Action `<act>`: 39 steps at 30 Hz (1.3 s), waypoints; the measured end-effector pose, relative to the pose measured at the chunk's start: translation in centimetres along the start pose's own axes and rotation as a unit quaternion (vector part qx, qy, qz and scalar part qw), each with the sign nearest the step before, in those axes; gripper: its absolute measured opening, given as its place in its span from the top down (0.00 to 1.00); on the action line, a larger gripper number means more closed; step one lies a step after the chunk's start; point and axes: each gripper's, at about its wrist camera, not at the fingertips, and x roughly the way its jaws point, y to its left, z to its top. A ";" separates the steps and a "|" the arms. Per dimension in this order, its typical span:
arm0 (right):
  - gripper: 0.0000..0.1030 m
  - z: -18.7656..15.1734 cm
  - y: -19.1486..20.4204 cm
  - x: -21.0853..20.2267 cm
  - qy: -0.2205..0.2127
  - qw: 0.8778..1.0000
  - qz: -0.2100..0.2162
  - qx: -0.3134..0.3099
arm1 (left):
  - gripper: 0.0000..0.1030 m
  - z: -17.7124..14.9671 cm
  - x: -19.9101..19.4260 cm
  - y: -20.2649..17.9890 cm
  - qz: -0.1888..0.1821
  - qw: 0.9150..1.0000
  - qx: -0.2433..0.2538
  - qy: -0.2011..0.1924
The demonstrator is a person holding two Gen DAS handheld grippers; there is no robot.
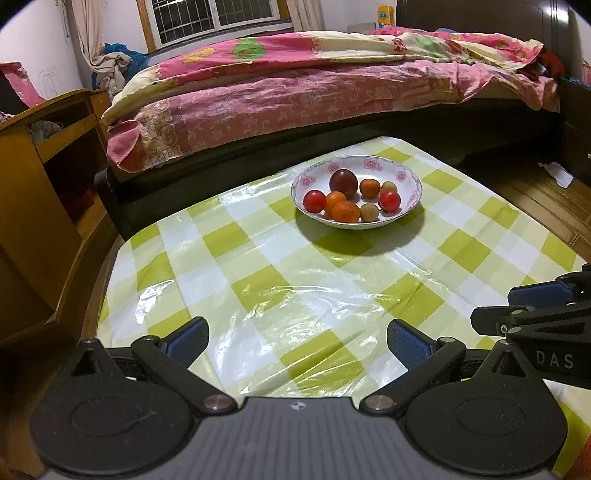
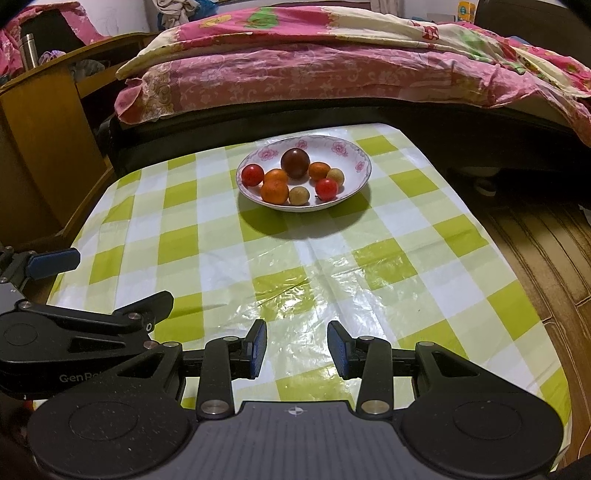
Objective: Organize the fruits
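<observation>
Nearest the lens in the left wrist view, the left gripper (image 1: 297, 341) hangs low over the checked tablecloth (image 1: 258, 266), blue pads (image 1: 186, 341) spread wide w/ nothing between them. Right gripper (image 2: 297, 349) in its own view is parted too, but narrower, also holding nothing; both sit over the near part of the cloth, well apart from the fruit. Each cam catches the other tool at its edge: the left view shows the right one's black linkage w/ lettering at far right, the right view shows the left one's arm and one blue pad at far left.

Further out, past mid-table twd the far edge, a white floral bowl (image 1: 412, 206) rests on the cloth. Inside: a dark purple fruit (image 1: 343, 183) at the back, three small oranges (image 1: 346, 212), two red tomatoes (image 1: 314, 201) on opposite sides, two pale tan round fruits (image 1: 369, 212). All fruit is in the bowl; fruits crowd close, several touching.

Behind the table, a bed w/ pink floral quilt (image 1: 295, 92) runs across both views. Left view only: barred window (image 1: 214, 16) and curtain (image 1: 86, 33) at the back wall. Right view only: metal flask (image 2: 28, 50) on the wooden shelf unit (image 2: 40, 122) and more of the plank floor (image 2: 546, 258) at right
</observation>
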 end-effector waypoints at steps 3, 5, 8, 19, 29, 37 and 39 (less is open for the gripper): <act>0.66 0.0 0.1 0.0 0.002 1.000 0.000 0.000 | 0.00 -0.2 -0.1 0.0 0.001 1.000 0.001 0.001; 0.66 -0.1 0.2 0.0 0.003 1.000 0.000 -0.001 | 0.00 -0.4 -0.2 0.1 0.001 1.000 0.002 0.001; 0.66 -0.2 0.3 0.0 0.003 1.000 -0.001 -0.003 | 0.00 -0.5 -0.3 0.0 0.002 1.000 0.003 0.003; 0.66 -0.6 0.6 0.0 0.008 1.000 -0.001 -0.007 | 0.00 -1.0 -0.5 0.1 0.003 1.000 0.005 0.008; 0.66 -0.9 0.7 -0.2 0.012 1.000 -0.002 -0.009 | 0.00 -1.3 -0.9 -0.1 -0.005 1.000 0.009 0.012; 0.66 -1.1 0.6 -0.3 0.011 1.000 0.001 -0.008 | 0.00 -1.4 -1.3 -0.1 0.001 1.000 0.013 0.002; 0.65 -1.1 0.6 -0.4 0.008 1.000 0.000 -0.008 | 0.00 -1.4 -1.3 -0.2 0.004 1.000 0.014 0.001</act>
